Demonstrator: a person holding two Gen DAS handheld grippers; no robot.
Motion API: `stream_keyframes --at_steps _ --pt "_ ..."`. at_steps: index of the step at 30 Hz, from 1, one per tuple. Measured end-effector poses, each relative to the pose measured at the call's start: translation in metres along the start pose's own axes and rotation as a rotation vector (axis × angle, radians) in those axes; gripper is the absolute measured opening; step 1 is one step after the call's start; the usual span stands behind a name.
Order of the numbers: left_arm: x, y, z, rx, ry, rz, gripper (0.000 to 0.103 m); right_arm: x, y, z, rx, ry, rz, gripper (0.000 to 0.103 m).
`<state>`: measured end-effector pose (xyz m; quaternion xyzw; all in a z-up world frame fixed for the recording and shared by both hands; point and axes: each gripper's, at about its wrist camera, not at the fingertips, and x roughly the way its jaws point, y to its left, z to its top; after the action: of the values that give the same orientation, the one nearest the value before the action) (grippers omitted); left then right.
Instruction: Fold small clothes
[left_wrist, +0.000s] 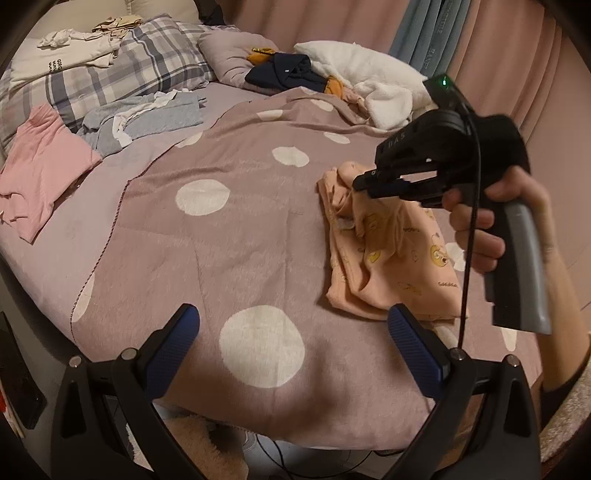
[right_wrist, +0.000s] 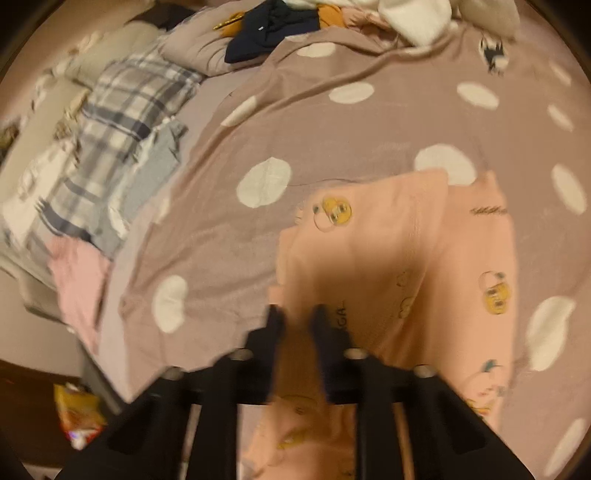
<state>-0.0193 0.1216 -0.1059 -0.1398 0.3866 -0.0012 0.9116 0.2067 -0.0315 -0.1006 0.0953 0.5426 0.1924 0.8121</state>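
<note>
The peach garment (left_wrist: 388, 251), printed with small yellow cartoon figures, lies on the right side of the dotted blanket (left_wrist: 229, 236), toward the near edge of the bed, partly folded, with its far left corner bunched and lifted. The right gripper (left_wrist: 360, 182) has that corner: seen from the left wrist, its jaws are nearly together with a pinch of cloth rising between them, so I read them as clenched on the garment; the right wrist view is blurred and shows only narrow jaws over peach cloth. The hand (left_wrist: 480, 221) holding this gripper sits above the garment's right half, and a black cable (left_wrist: 469, 258) hangs from it across the cloth. The left gripper (left_wrist: 291, 347) hovers at the near edge of the bed with jaws spread wide and nothing between them, just left of the garment's near corner. Farther out, a pink top (left_wrist: 40, 173) and grey clothes (left_wrist: 144, 118) lie at the far left by a plaid pillow (left_wrist: 122, 70), with a navy garment (left_wrist: 284, 74) and a white fleece (left_wrist: 373, 81) at the far side. The main risk, as I judge it, is the thin pinch: only a small tuck of soft cloth seems held, so a quick pull could slip it free or drag up one layer and skew the fold. With the near edge unpinned, the whole garment could slide across the blanket rather than fold, and the cable could snag the cloth.
</note>
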Motion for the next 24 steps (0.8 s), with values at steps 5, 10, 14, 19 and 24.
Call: stream_keyframes --at_steps 5,10,14,19,24 --pt "-0.001 -0.001 0.002 -0.001 -0.017 -0.001 0.102 -0.014 0.006 -0.002 -0.043 -0.062 -0.010 0.006" --pt "-0.003 -0.001 0.005 -0.016 -0.023 -0.019 0.102 -0.029 0.011 0.004 -0.038 -0.095 0.067 0.002" --pt "-0.006 -0.002 0.005 -0.009 -0.036 -0.007 0.102 -0.029 0.028 0.007 -0.081 -0.104 0.094 0.003" --pt "-0.009 0.001 0.007 -0.018 -0.042 -0.020 0.102 -0.012 0.040 0.001 -0.102 -0.033 0.077 0.003" --pt "-0.014 -0.001 0.007 -0.010 -0.062 -0.020 0.102 -0.019 0.038 0.000 -0.127 -0.022 0.012 0.004"
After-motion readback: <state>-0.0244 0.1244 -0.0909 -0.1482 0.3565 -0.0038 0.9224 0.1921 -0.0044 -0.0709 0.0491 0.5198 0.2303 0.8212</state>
